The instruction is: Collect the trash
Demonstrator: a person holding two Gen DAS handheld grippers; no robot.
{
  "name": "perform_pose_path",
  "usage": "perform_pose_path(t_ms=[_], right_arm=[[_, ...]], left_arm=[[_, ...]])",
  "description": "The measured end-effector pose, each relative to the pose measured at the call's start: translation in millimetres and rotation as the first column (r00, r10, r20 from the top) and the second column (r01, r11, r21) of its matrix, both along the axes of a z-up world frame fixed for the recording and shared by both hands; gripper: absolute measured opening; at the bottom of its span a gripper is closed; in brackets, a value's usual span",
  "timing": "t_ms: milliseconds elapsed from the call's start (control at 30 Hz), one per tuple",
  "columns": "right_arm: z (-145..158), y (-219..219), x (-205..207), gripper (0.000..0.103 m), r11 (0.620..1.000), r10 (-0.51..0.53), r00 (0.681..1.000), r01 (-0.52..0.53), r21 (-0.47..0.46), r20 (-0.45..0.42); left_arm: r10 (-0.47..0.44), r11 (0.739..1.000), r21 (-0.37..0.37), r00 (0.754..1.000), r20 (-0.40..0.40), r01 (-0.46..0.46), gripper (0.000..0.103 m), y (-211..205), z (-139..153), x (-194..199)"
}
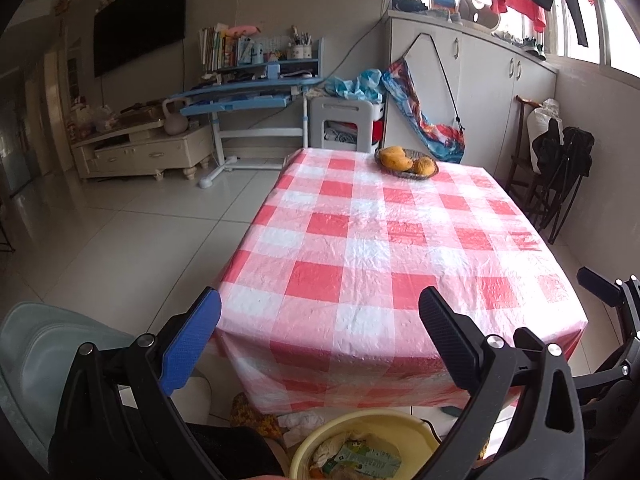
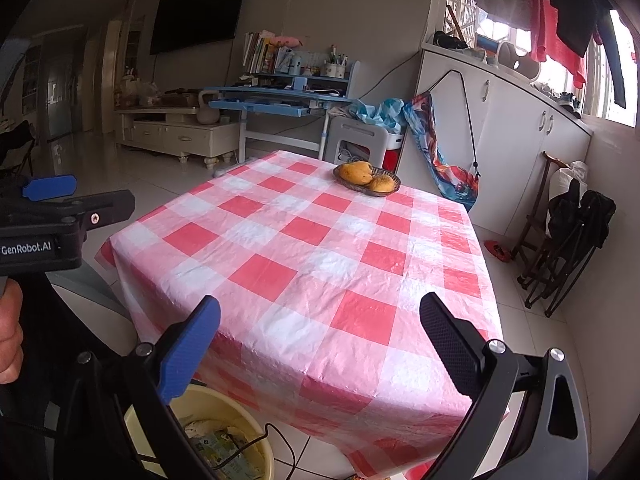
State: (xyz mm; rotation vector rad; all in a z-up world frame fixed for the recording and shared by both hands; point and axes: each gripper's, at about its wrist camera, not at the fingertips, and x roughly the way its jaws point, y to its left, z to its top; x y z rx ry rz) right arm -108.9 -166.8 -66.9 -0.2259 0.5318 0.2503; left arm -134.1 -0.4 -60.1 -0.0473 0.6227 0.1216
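**Two open grippers by the checked table**

Two grippers are held near one table (image 1: 360, 240), and the table is the big thing to look at. It has a red and white checked plastic cloth on it.

Left of the table, on the floor side, a pale green chair (image 1: 36, 364) shows in the left wrist view. The left gripper (image 1: 320, 336) is held over the near edge of the table. Its blue finger and its black finger are far apart, and nothing is between them. In the right wrist view a hand (image 2: 10, 332) holds this gripper from the side, left of the table.

Below the near edge of the table stands a yellow bucket (image 1: 384, 420). It is on the floor, partly under the hanging cloth. Trash (image 1: 356, 458) is inside it: crumpled paper and a green and white wrapper. A black cord (image 2: 276, 440) runs over its rim in the right wrist view.

At the far end of the table sits a dark basket (image 1: 406, 170) with yellow fruit (image 1: 396, 159) in it.

The right gripper (image 2: 320, 338) is held over the near right part of the table. Its fingers are wide apart too, and they hold nothing.

Right of the table, against the wall, black folded chairs (image 1: 560, 176) lean.
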Motion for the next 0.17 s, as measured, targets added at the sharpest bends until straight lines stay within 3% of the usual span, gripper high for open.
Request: perform_pose_path(t_ms=[167], right_arm=[[0.3,-0.5,0.2,0.095,1.000,0.000,1.000,0.000,-0.001,0.000]], left_arm=[[0.000,1.000,-0.009,1.000,-0.013,0.000,0.096,0.5,-2.3,0.9]])
